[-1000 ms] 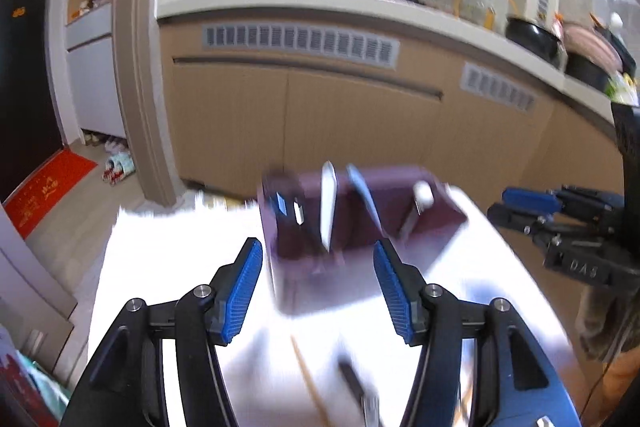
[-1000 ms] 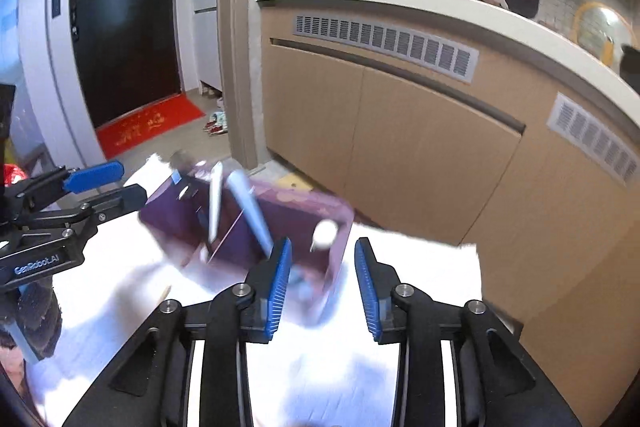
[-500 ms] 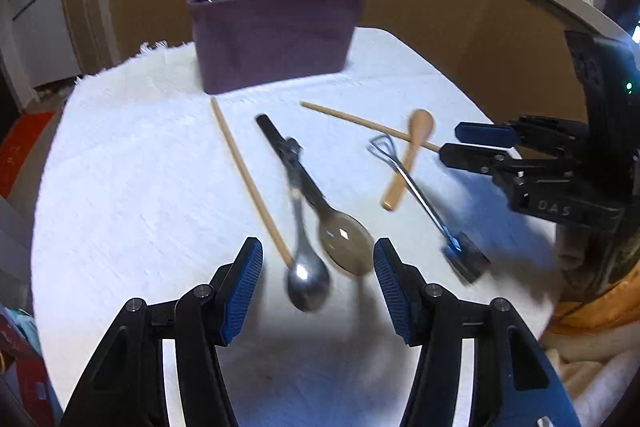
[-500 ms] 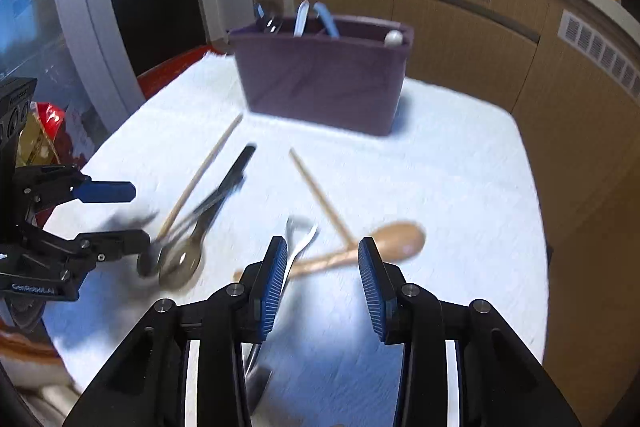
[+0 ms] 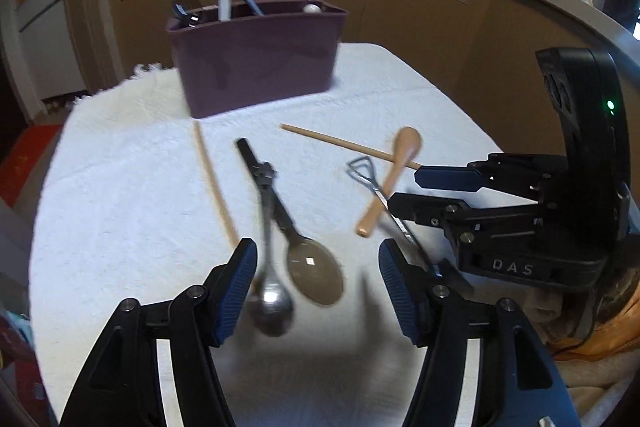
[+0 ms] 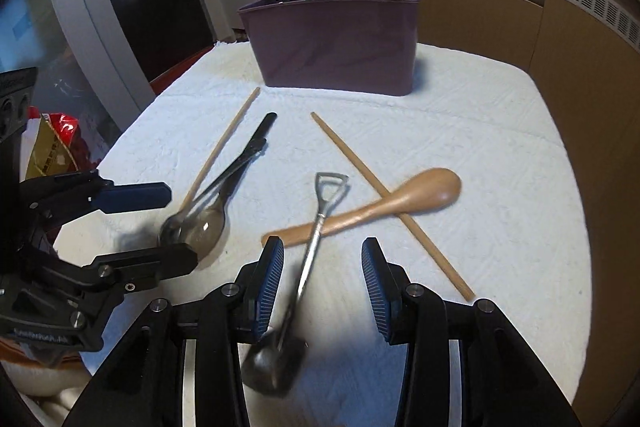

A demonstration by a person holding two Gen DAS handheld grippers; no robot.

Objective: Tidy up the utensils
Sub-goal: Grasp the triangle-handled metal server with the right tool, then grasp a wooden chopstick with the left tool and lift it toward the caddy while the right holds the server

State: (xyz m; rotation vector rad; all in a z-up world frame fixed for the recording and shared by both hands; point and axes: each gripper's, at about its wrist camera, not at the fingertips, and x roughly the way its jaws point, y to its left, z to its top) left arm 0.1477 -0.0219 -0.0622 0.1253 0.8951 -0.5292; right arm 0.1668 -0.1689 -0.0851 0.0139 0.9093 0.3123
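Utensils loose mid-bench, purple caddy point(image 6: 336, 39) at far edge. Left gripper point(image 5: 316, 283) open over metal spoon point(image 5: 270, 303); right gripper point(image 6: 322, 283) open over shovel spoon point(image 6: 308, 267). Risk: crossed handles drag neighbours.

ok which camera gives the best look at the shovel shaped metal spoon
The right wrist view: the shovel spoon lies whole between the right gripper fingers, handle crossing the wooden spoon. In the left wrist view, the right gripper hides part of its shaft.
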